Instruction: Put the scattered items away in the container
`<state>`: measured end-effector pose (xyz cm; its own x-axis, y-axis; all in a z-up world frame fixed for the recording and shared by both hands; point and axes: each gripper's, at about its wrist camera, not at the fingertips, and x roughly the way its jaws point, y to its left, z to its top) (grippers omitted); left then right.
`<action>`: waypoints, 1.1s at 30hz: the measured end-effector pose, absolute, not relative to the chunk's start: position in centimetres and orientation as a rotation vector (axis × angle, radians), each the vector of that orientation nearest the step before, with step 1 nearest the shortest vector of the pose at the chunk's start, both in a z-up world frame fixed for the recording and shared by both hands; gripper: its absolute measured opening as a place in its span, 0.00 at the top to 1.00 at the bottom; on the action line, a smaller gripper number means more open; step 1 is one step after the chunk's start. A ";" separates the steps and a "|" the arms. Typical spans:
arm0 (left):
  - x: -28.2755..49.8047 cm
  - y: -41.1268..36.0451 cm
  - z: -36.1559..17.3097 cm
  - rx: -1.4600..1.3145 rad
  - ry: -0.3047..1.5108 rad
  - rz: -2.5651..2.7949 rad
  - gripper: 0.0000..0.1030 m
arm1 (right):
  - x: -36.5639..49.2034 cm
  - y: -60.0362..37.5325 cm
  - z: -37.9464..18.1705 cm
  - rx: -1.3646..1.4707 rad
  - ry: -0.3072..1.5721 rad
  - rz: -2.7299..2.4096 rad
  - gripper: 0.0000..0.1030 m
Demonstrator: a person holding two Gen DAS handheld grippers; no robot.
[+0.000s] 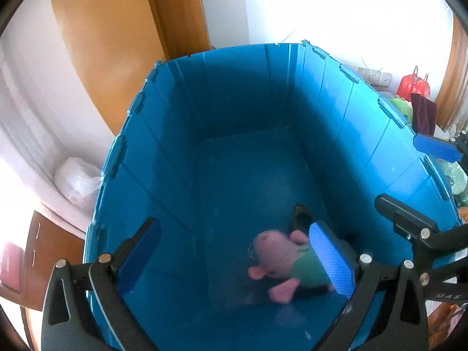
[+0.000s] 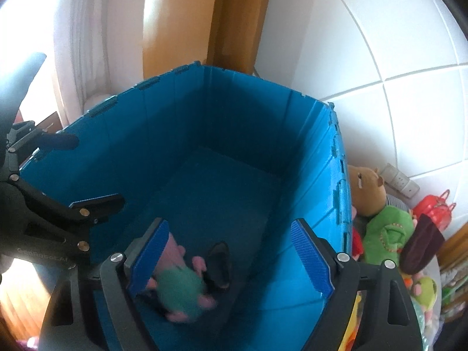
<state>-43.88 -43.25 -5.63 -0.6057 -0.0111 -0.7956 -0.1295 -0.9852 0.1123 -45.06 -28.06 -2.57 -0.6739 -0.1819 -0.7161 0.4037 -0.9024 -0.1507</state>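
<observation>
- Down on the floor of the blue bin (image 1: 163,158), near the close wall, lies a pink pig toy (image 1: 280,259) in a green top; it is blurred in both views, so it may not have settled, and I cannot tell whether it is at rest.
- Just beside the pig, toward the far side, sits a small dark object (image 2: 219,266) — too dim to name.
- Left gripper (image 1: 234,263) hangs over the bin with its jaws wide apart and nothing between the pads. Right gripper (image 2: 231,260) hangs over the bin too, equally wide open, also empty.
- Both tools crowd the same opening; the right one's fingers show at the right edge of the left camera, and the left one's at the left edge of the right camera. A careless pull-out could knock them together.
- Right of the bin, outside its wall, more toys wait: a brown plush (image 2: 367,188), a green plush (image 2: 386,235), a dark maroon piece (image 2: 421,248) and a red bag (image 2: 433,209) farther off. They lie heaped and touching, so a grab for one may drag a neighbour or pinch only loose fabric — a weak hold that could slip over the rim.
- Tall thin walls look like folding panels; a bump from a wrist on the way out might, I judge, tip or shift the bin.
</observation>
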 end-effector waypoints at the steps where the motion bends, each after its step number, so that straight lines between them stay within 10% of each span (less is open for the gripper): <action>1: -43.4 -43.3 -5.5 -1.357 0.243 2.752 0.00 | -44.5 -28.0 -2.4 1.047 0.428 -2.577 0.16; 33: -25.8 -37.7 -5.1 -1.135 0.135 2.915 0.00 | -26.3 -19.1 -1.6 0.858 0.283 -2.765 0.01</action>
